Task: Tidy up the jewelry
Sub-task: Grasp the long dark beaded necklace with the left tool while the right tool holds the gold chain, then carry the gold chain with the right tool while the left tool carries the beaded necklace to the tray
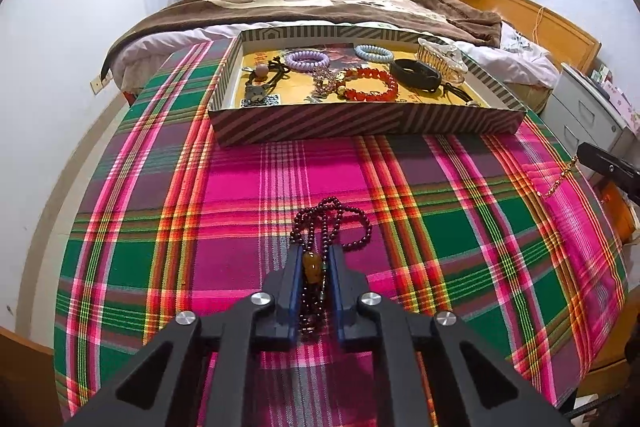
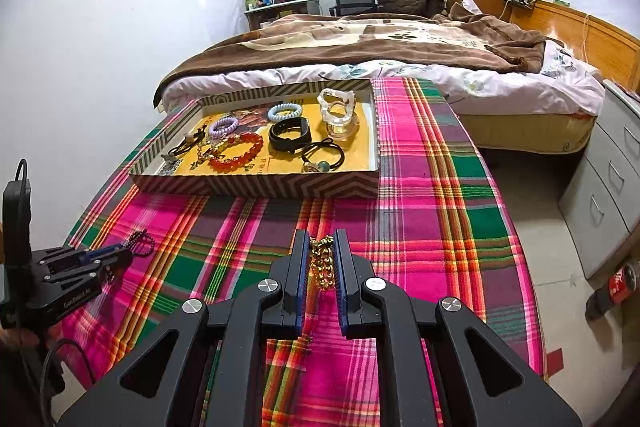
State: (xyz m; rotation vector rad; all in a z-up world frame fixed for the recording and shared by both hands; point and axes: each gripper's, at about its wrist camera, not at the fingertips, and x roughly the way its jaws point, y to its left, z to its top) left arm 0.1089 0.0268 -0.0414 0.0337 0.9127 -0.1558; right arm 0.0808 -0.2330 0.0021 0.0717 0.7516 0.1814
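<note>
My left gripper [image 1: 316, 251] is shut on a dark red bead necklace [image 1: 340, 215]. Its amber pendant [image 1: 313, 267] sits between the blue pads, and loops of beads rest on the plaid cloth ahead. My right gripper [image 2: 322, 239] is shut on a gold chain [image 2: 324, 263], held a little above the cloth. Beyond both stands a striped tray [image 1: 320, 123] holding a red bead bracelet [image 1: 370, 83], a purple coil [image 1: 306, 59], a blue coil [image 1: 374, 53], a black band [image 1: 416, 75] and a clear hair claw [image 1: 440, 61]. In the right wrist view the left gripper [image 2: 120, 255] is low at the left.
A pink and green plaid cloth [image 1: 240, 207] covers the table. Behind the tray [image 2: 260, 185] lies a bed with a brown blanket [image 2: 380, 43]. A grey drawer cabinet [image 2: 608, 187] stands to the right, and a cola bottle [image 2: 616, 287] lies on the floor.
</note>
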